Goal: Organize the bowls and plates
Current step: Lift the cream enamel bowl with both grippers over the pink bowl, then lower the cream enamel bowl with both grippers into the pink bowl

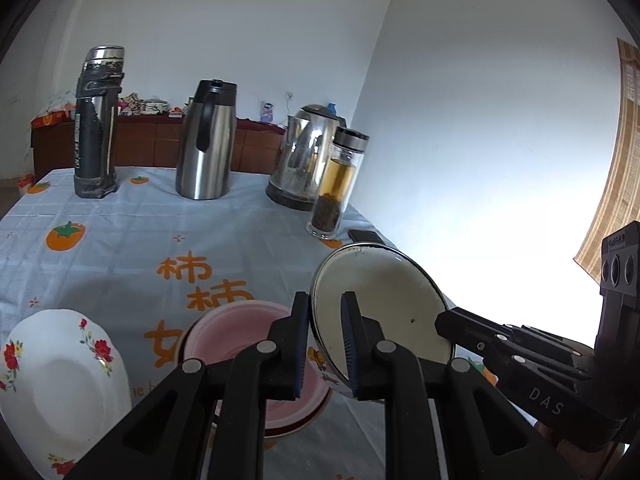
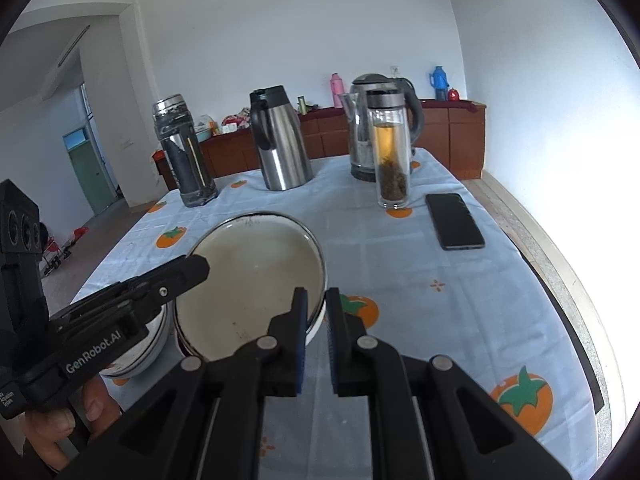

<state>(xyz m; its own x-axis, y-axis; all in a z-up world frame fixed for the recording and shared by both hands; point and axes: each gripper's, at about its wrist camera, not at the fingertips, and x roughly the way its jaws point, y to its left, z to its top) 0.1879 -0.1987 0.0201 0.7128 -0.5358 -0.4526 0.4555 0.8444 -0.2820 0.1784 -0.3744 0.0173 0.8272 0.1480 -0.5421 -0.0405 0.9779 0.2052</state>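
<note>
Left tongs (image 1: 325, 310) nearest the lens: the two pads straddle the near-left rim of the enamel bowl (image 1: 380, 304), one pad outside the wall, one inside, clenched on it as far as the narrow gap shows. Right tongs (image 2: 316, 304) do the same on the opposite rim, pads either side of the bowl wall, gripping it. So the bowl is held by both tongs at once, tilted and lifted clear of the bench (image 1: 132, 248), as judged from the left view. Directly below and left of the left tongs sits a pink bowl (image 1: 240, 320) on a dark saucer; further left, near the frame edge, a white flowered plate (image 1: 60, 380). Beyond the tongs, well apart: dark flask (image 1: 96, 120), steel jug (image 1: 208, 140), kettle (image 1: 308, 156), tea bottle (image 1: 338, 184). Phone (image 2: 454, 220) lies ahead-right of the right tongs. Judgement: step in hand is carrying the enamel bowl toward the pink bowl for stacking. To do well: keep both grips level so the rim does not slip from either pad, centre over the pink bowl before lowering, release one side only after the base seats. Risk: enamel is slick; a thin rim grip could twist.
</note>
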